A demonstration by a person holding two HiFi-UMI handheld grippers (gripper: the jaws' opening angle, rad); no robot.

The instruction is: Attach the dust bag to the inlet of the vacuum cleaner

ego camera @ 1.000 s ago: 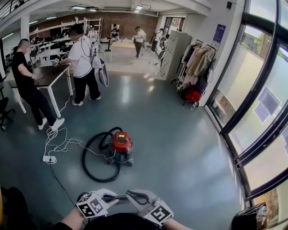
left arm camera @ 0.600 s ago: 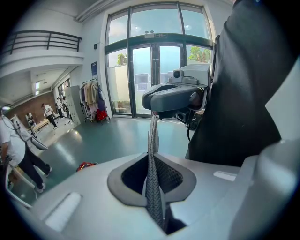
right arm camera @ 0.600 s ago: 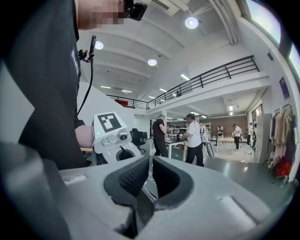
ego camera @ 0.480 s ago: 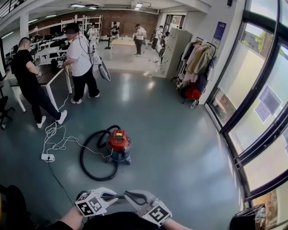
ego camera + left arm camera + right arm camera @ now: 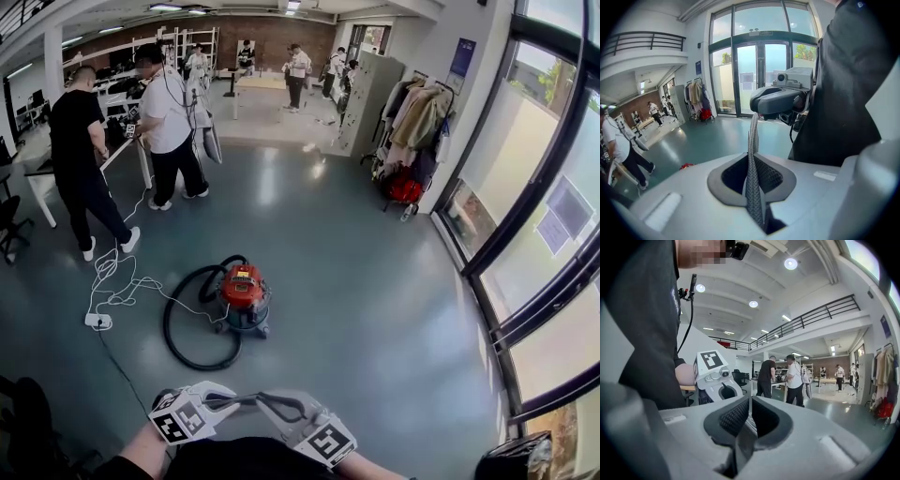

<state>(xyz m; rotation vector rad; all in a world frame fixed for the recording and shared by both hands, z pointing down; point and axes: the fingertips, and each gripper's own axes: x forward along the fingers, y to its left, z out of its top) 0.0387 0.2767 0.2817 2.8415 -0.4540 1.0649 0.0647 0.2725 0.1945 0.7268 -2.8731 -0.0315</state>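
left tool (image 5: 752, 140), right tool (image 5: 749, 405) jaws closed narrow; vacuum cleaner (image 5: 246, 289) red-topped, black hose (image 5: 167, 328) looped alongside.

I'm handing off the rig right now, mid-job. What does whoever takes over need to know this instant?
Right gripper: jaws together; whether they pinch anything thin is unclear.
Left gripper: jaws shut on a thin grey strip running up toward the right gripper; probably the dust bag edge-on, not certain.
Vacuum cleaner: red, on the floor ahead, well apart from both grippers, black hose looped beside it; inlet not discernible.
Done: nothing attached.
Left: walk up, find the inlet, fit the bag.
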